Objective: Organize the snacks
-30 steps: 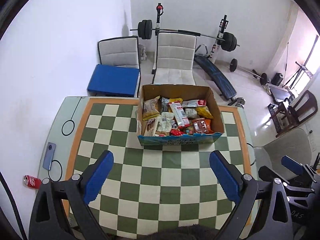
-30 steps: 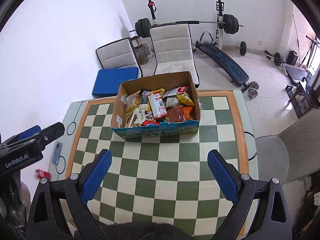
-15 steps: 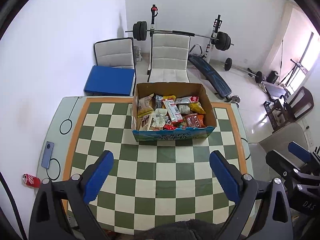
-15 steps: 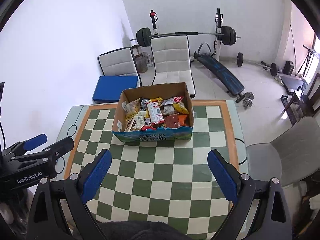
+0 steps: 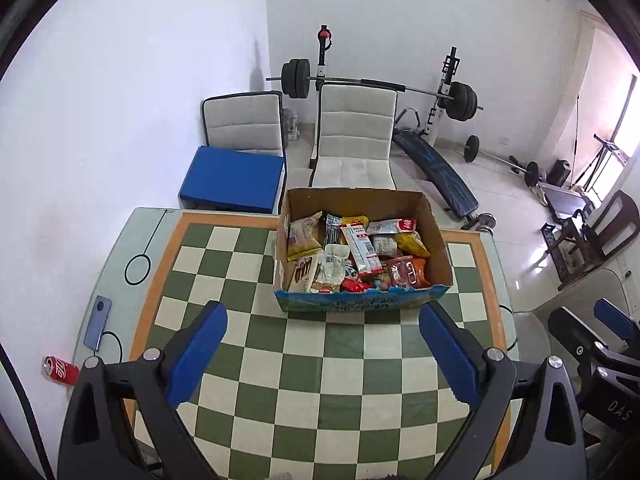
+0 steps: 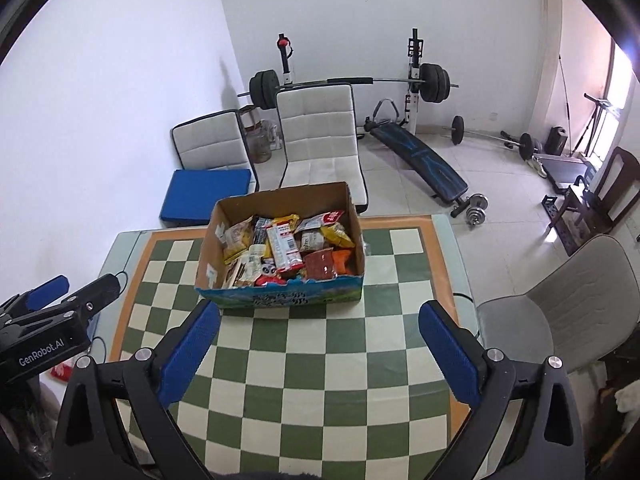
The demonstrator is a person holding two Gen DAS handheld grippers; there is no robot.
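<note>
Nearest to us, our left gripper hangs above the near half of the checkered bench, its blue pads spread wide with nothing between them. Our right gripper hovers just the same, pads wide apart and bare; it also shows at 4 o'clock in the left wrist view.

Further out, toward 12 o'clock, the cardboard box stands on the far half of the bench, open at the top. The snacks lie inside it in a loose heap: a yellow packet at the left wall, a long red-and-white wrapper across the middle, an orange pouch at the right corner. We see no packet on the bare bench around the box.

At 9 o'clock a phone lies on the bench's edge, and a red can just past it.

We judge that this fits either a box waiting to be sorted or one just filled, and the heap alone cannot settle which. Any reach into it would call for a descent from above between the box walls, onto a single packet.
</note>
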